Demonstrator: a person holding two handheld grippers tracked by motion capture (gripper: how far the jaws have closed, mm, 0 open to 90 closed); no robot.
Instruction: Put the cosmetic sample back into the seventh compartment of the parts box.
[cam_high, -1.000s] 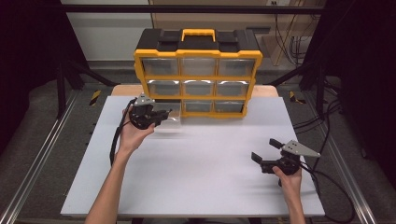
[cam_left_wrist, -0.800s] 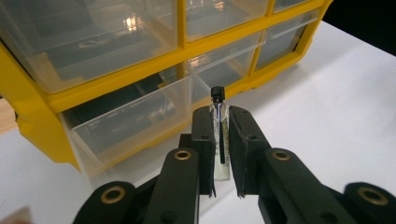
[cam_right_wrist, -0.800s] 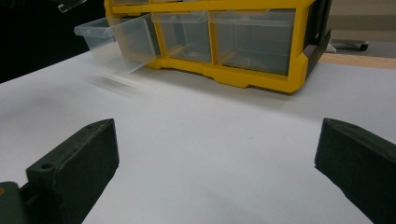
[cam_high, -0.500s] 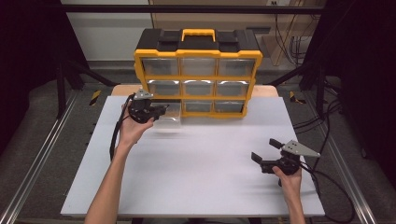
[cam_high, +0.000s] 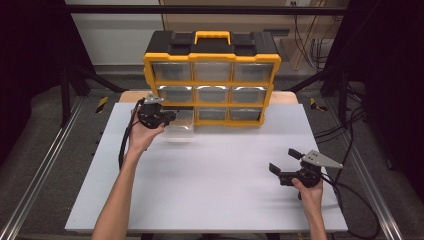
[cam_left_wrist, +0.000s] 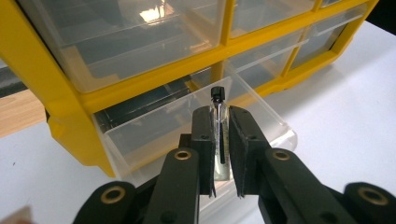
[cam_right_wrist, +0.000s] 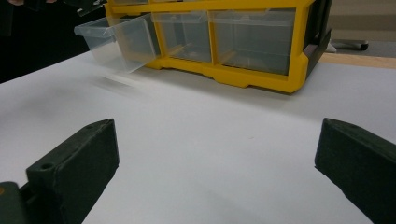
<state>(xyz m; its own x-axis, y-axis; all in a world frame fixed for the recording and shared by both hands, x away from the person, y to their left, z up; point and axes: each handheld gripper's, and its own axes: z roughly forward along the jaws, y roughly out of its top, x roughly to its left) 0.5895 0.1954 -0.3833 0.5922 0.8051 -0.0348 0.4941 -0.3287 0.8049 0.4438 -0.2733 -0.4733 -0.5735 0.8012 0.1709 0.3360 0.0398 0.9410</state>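
Jaws of left gripper clamping upright vial, over open drawer

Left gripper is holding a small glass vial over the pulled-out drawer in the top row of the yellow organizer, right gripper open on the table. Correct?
Not quite. The open drawer is in the bottom row, at its left end, as the high view shows. The rest stands: the left gripper clamps the vial above it, by the organizer, and the right gripper is open.

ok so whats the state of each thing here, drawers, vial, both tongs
bottom-left drawer: pulled out, looks empty
other drawers: pushed in
vial: upright, capped, clamped over the open drawer
left tongs: shut on the vial
right tongs: wide open, holding nothing, over the white table
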